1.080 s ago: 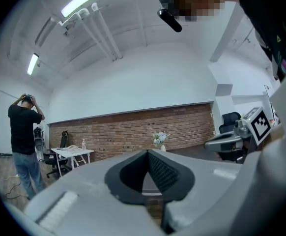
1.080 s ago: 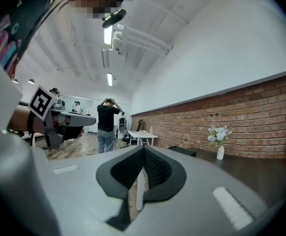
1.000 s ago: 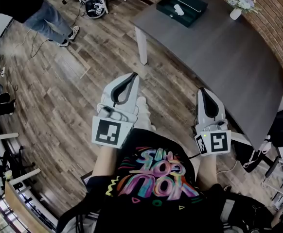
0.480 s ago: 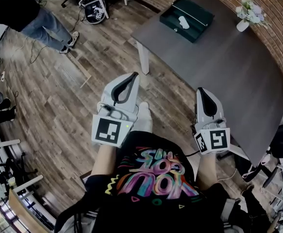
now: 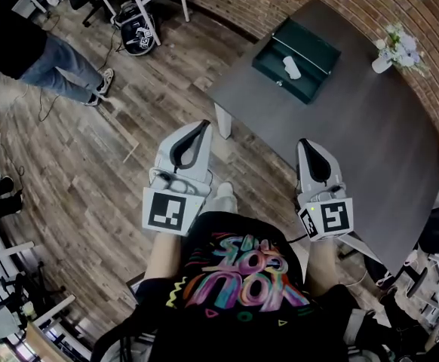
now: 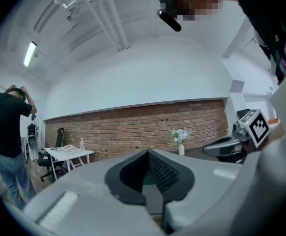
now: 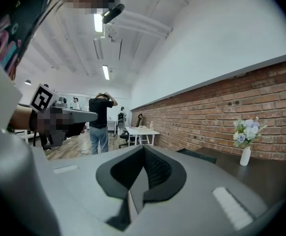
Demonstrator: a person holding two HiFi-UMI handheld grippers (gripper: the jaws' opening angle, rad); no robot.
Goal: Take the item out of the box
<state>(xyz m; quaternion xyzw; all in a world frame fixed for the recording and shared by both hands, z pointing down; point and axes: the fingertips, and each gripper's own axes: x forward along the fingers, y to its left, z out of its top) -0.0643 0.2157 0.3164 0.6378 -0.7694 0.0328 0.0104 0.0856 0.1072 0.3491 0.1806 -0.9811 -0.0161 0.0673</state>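
A dark green open box (image 5: 298, 68) lies on the far left part of a dark table (image 5: 370, 142), and a small white item (image 5: 290, 68) rests inside it. My left gripper (image 5: 203, 125) is held over the wooden floor, well short of the table, jaws shut and empty. My right gripper (image 5: 304, 143) hangs at the table's near edge, also shut with nothing in it. In the right gripper view the box's (image 7: 209, 155) edge shows beyond the closed right gripper (image 7: 144, 148). In the left gripper view the shut left gripper (image 6: 148, 153) points toward the brick wall.
A white vase of flowers (image 5: 397, 50) stands at the table's far right. The table's white leg (image 5: 222, 119) is just ahead of my left gripper. A person (image 5: 31, 51) stands at the far left. A white desk and a backpack (image 5: 139, 27) are by the brick wall.
Both grippers and I have advanced toward the table; the box and table now sit nearer in the head view. Both pairs of jaws stayed shut.
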